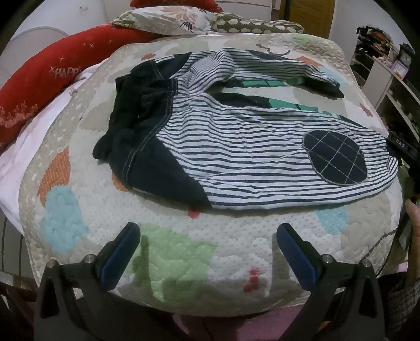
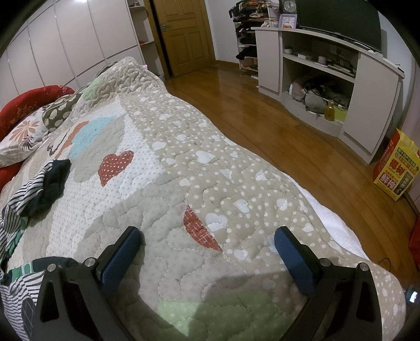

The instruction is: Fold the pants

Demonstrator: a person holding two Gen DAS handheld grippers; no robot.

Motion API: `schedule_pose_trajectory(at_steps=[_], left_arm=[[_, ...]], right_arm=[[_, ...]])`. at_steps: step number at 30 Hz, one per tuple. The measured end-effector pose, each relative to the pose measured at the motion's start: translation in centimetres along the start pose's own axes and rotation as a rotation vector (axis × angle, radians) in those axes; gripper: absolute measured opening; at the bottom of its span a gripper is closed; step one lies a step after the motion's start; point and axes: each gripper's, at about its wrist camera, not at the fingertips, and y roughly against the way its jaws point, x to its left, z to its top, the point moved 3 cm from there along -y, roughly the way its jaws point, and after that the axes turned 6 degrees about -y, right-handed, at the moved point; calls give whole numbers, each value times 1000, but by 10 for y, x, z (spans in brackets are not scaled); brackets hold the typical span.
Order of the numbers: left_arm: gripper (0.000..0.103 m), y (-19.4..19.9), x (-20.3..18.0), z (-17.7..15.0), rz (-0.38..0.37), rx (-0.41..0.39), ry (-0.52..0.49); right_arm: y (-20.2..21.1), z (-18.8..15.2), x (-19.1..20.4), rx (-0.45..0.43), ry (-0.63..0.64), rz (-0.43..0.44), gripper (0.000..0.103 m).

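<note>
Striped navy-and-white pants (image 1: 236, 147) lie spread and rumpled on the quilted bedspread (image 1: 183, 257), waistband to the left, legs running right, with a dark oval knee patch (image 1: 337, 157) on the near leg. My left gripper (image 1: 208, 236) is open and empty, just short of the near leg. In the right wrist view the pants (image 2: 31, 188) show only at the left edge. My right gripper (image 2: 207, 241) is open and empty above bare quilt (image 2: 210, 170), to the right of the pants.
Red pillows (image 1: 44, 78) and patterned pillows (image 1: 170, 18) lie at the head of the bed. The bed's right edge drops to a wooden floor (image 2: 275, 126). A white shelf unit (image 2: 328, 78), a door (image 2: 183, 34) and a yellow box (image 2: 396, 168) stand beyond.
</note>
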Motion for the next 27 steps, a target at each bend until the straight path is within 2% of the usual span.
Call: schedule_pose_trajectory(at_steps=[8,12,17,21,25,27], left_arm=[[103,-5,4,-3,-6,20,10],[103,-17,10,-7,-33,66,45],[103,-21,12,-8,-42,69,63],[103,-27,11,-12,-48,51,70],[103,-25,8,-17,-22,3,51],[103,-23,10,-18,-36,2,33]], right_arm=[[1,2,2,4,8,31,102],[7,1,-2,9,16,120,102],[14,0,-10,-4,16,250,102],[11,6,-19,63,-22,352,102],[9,7,-16,111,-21,341,102],[5,10,-16,144,-27,340,102]])
